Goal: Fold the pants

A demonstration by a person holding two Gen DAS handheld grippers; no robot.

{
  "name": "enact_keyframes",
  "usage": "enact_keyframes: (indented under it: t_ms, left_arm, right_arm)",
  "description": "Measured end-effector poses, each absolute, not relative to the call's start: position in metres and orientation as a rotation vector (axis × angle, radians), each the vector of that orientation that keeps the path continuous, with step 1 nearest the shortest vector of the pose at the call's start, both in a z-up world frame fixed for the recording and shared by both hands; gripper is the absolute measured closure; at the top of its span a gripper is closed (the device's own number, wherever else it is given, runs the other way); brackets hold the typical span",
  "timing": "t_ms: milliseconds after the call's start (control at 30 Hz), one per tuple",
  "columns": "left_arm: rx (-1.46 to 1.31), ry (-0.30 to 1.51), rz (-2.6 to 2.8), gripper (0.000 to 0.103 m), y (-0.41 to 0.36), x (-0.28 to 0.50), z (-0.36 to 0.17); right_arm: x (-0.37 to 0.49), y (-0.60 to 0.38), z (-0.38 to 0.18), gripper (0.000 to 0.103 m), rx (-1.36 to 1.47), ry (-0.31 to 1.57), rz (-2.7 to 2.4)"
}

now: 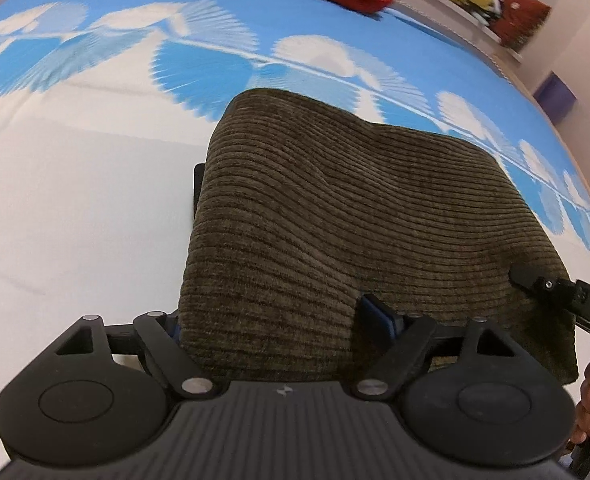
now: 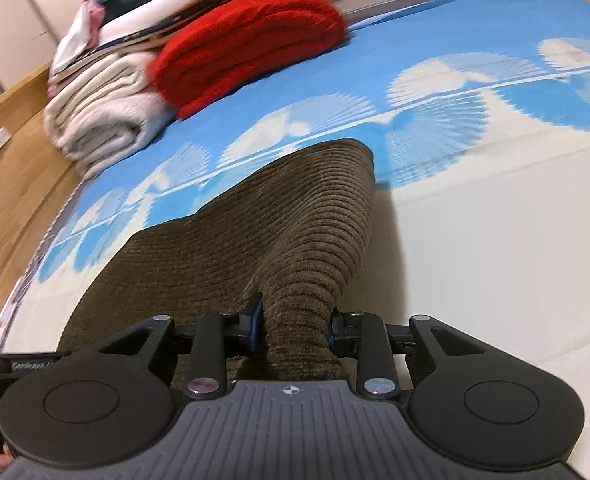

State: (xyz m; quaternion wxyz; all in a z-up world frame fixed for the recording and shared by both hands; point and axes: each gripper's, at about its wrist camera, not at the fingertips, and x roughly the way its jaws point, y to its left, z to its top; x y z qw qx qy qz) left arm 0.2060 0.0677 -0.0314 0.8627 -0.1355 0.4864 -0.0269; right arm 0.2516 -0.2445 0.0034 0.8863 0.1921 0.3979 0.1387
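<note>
Brown ribbed cloth is bunched up between the two pads of the right gripper (image 2: 293, 330), which pinches it tight. This cloth is the pants (image 1: 335, 220), and they lie in a thick folded pile on the bed sheet (image 1: 75, 220). The left gripper (image 1: 271, 324) sits at the near edge of the pants with its jaws wide. One pad rests on top of the cloth, the other is beside it, and they do not squeeze. Past the far edge of the pants are blue and white shapes on the sheet, then a red blanket (image 2: 247, 40) and a stack of pale folded things (image 2: 103, 120). I think the pants are nearly folded. Next, the left gripper needs to close on the near edge, so both can lift and lay it over.
</note>
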Motion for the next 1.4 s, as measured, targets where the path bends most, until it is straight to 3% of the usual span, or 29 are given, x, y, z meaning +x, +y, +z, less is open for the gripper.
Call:
enact_keyframes:
  t_ms: [433, 1133, 1200, 1300, 1400]
  left_arm:
    - [-0.238, 0.987, -0.09, 0.019, -0.011, 0.246, -0.039]
    - [-0.25, 0.994, -0.11, 0.019, -0.008, 0.246, -0.041]
    - [-0.259, 0.999, -0.11, 0.018, -0.006, 0.246, -0.042]
    - [-0.259, 1.005, -0.12, 0.018, -0.002, 0.245, -0.04]
    - [-0.232, 1.001, -0.129, 0.017, 0.004, 0.237, -0.034]
  right_arm:
    - [0.259, -0.32, -0.009, 0.073, 0.451, 0.785, 0.126]
    - [0.267, -0.327, -0.019, 0.073, 0.441, 0.802, 0.101]
    - [0.267, -0.326, -0.019, 0.071, 0.433, 0.807, 0.098]
    - [0.266, -0.324, -0.02, 0.057, 0.407, 0.83, 0.075]
    - [0.255, -0.324, -0.013, 0.054, 0.361, 0.835, 0.058]
